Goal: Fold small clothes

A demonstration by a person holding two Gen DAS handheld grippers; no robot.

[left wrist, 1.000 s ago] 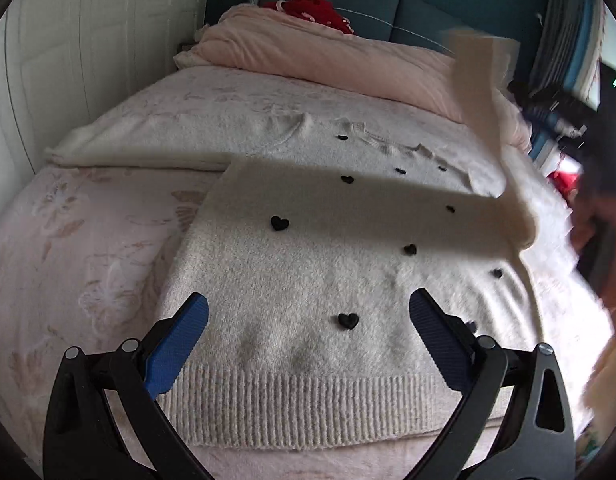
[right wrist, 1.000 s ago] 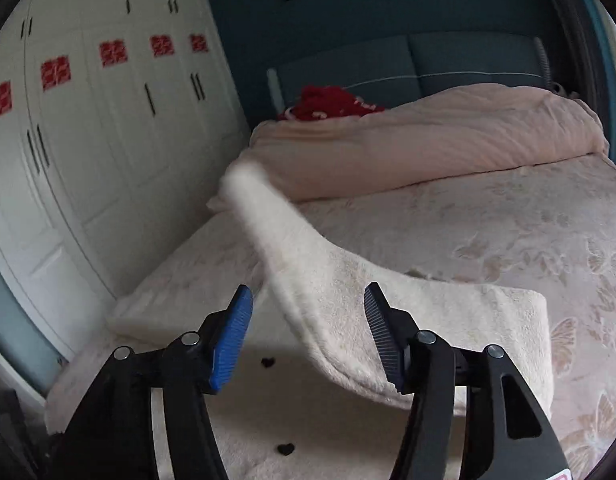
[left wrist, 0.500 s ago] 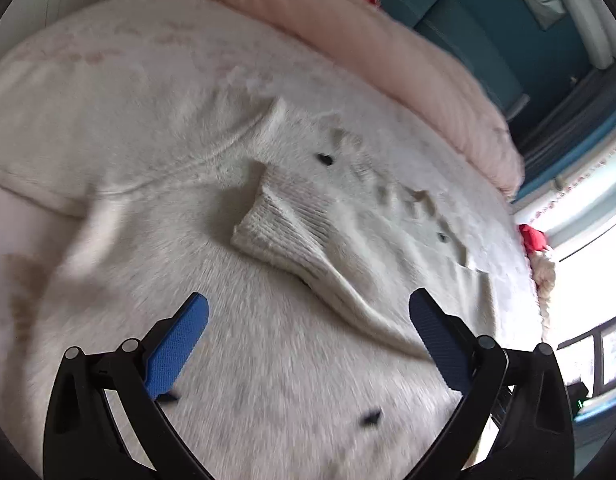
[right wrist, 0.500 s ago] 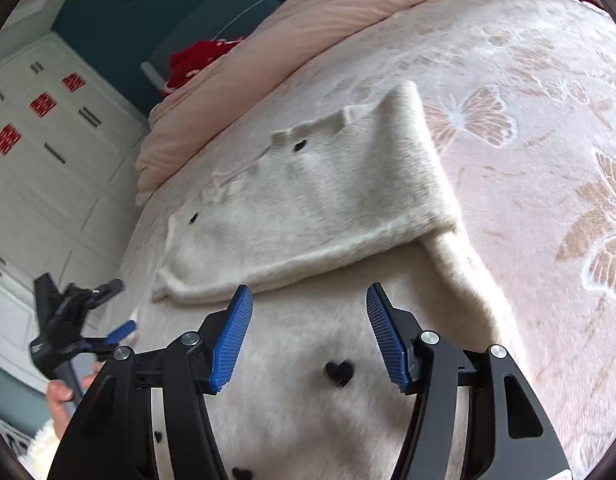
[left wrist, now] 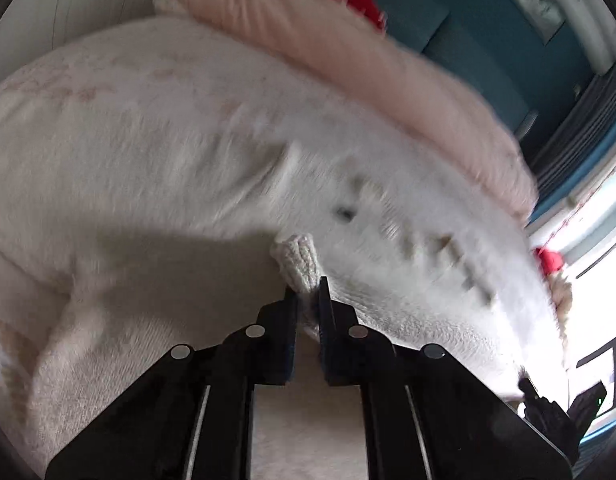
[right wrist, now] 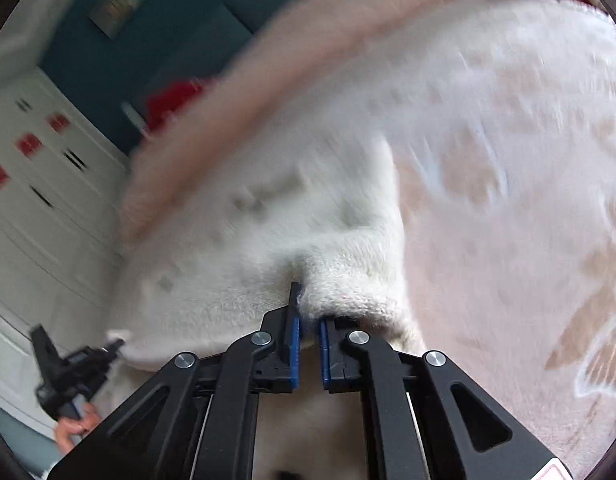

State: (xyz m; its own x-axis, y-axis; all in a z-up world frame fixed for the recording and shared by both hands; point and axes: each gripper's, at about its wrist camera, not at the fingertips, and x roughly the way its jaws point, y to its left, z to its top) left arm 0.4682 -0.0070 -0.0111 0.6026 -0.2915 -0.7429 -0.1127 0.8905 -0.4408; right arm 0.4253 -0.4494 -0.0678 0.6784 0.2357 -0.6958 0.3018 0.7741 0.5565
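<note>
The cream sweater lies spread on the bed, filling mid-frame in both views. At lower centre, the left gripper is clamped on its ribbed cuff. The right gripper is closing, pinching a folded edge.

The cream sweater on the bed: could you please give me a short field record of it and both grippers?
garment: cream sweater spread on the bed
left gripper: pinches a ribbed knit cuff
right gripper: jaws closing, a fold of the sweater between them
bedding: pink duvet at the head end
image quality: both views motion-blurred
</note>
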